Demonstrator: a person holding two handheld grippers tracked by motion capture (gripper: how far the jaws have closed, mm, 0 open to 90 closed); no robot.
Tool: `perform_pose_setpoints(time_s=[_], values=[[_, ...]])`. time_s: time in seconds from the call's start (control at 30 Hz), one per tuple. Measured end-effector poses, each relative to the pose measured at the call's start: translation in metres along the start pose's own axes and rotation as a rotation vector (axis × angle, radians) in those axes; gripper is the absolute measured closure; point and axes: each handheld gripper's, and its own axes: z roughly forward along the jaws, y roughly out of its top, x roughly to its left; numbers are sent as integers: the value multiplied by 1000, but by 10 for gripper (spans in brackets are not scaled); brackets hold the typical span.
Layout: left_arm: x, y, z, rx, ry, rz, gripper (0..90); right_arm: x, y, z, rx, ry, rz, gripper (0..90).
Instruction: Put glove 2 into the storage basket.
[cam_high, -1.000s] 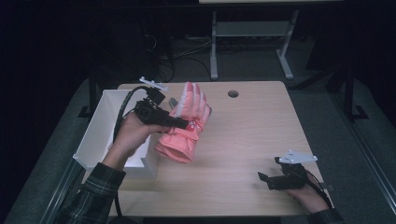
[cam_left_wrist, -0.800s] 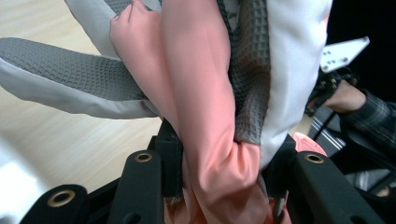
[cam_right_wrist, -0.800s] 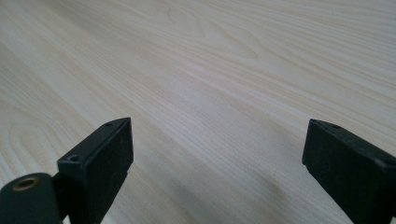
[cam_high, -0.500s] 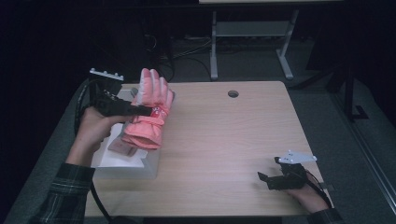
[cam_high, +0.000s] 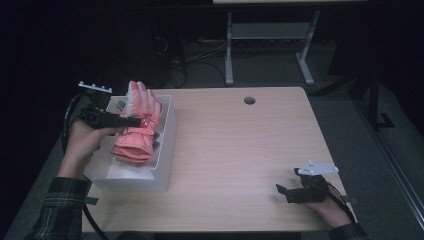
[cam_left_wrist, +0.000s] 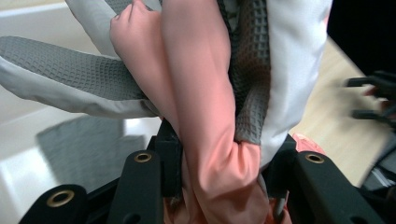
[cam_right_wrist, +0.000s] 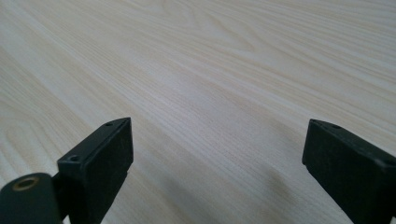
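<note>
One glove (cam_high: 136, 131) pinched in left gripper (cam_high: 131, 121), over white bin (cam_high: 167, 145). Lower fully inside walls, then release. Right gripper (cam_high: 285, 192) spread, idle on table (cam_high: 240, 150).

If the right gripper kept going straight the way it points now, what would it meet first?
Probably nothing soon: the right gripper, jaws open and empty, points left, low along the bare table. Farther that way stands the white bin; depth is uncertain.

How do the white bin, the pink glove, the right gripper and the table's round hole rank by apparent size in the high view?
Largest to smallest, as they look in the high view:
1. white bin
2. pink glove, held in the left gripper above the bin, so somewhat nearer the camera
3. right gripper
4. round hole
</note>
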Motion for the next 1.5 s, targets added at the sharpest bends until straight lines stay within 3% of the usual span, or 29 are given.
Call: perform_pose_setpoints(time_s=[0.23, 0.37, 0.5, 0.7, 0.73, 0.9, 1.03, 1.17, 1.23, 1.5], values=[[18, -11, 32, 71, 23, -34, 590, 0, 0, -1, -9, 1, -6, 85], [27, -20, 52, 111, 9, -48, 590, 0, 0, -1, -5, 2, -4, 85], [35, -29, 72, 134, -39, -69, 584, -1, 0, -1, -9, 3, -8, 85], [43, -42, 102, 209, -46, -79, 579, 0, 0, 0, -8, 7, -12, 85], [45, -44, 106, 200, -59, -98, 577, 0, 0, 0, -9, 7, -10, 85], [56, -54, 109, 154, -114, -142, 553, -1, 0, 1, -9, 11, -13, 85], [61, -58, 108, 133, -115, -164, 414, 0, 1, 1, -8, 15, -10, 85], [59, -57, 102, 125, -65, -145, 266, 0, 0, 1, -10, 15, -9, 85], [56, -55, 98, 120, -12, -130, 189, 0, 1, 0, -15, 14, -11, 85], [46, -38, 67, 56, 56, -85, 145, 2, 2, -1, -18, 10, -18, 85]])
